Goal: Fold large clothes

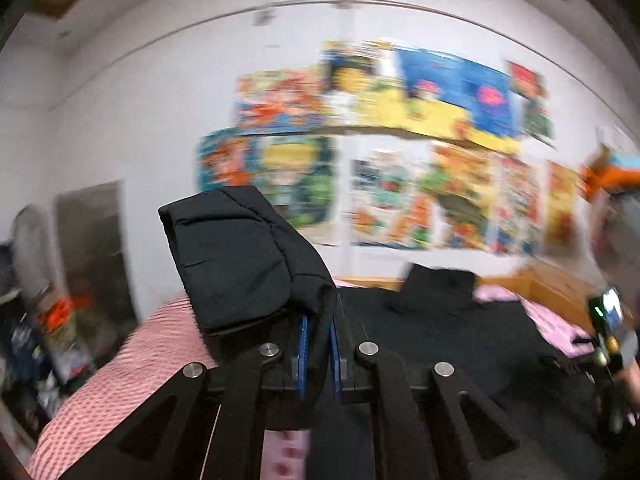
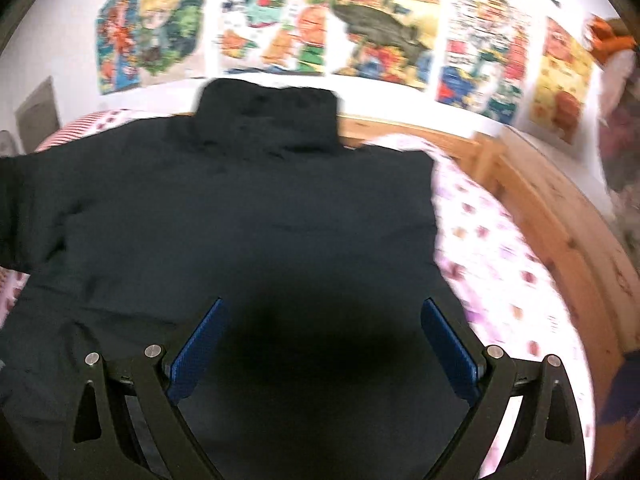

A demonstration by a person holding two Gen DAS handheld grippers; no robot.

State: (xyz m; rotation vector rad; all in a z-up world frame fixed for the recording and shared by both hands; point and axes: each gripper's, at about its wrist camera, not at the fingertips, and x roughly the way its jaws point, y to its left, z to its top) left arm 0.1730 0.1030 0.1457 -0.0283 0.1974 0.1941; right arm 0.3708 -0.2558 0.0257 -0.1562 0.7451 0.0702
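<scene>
Black padded fabric fills most of both views: a large jacket (image 2: 240, 208) lies spread on the bed (image 2: 500, 248), its collar towards the wall of colourful posters (image 2: 280, 20). The bed has a pink patterned sheet and a wooden frame (image 2: 560, 216). The left gripper (image 1: 318, 332) is closed narrow on the jacket's sleeve cuff (image 1: 240, 256) and holds it raised above the bed. The right gripper (image 2: 322, 344) stands wide over the jacket's lower part, with nothing pressed between its blue pads (image 2: 200, 348).
</scene>
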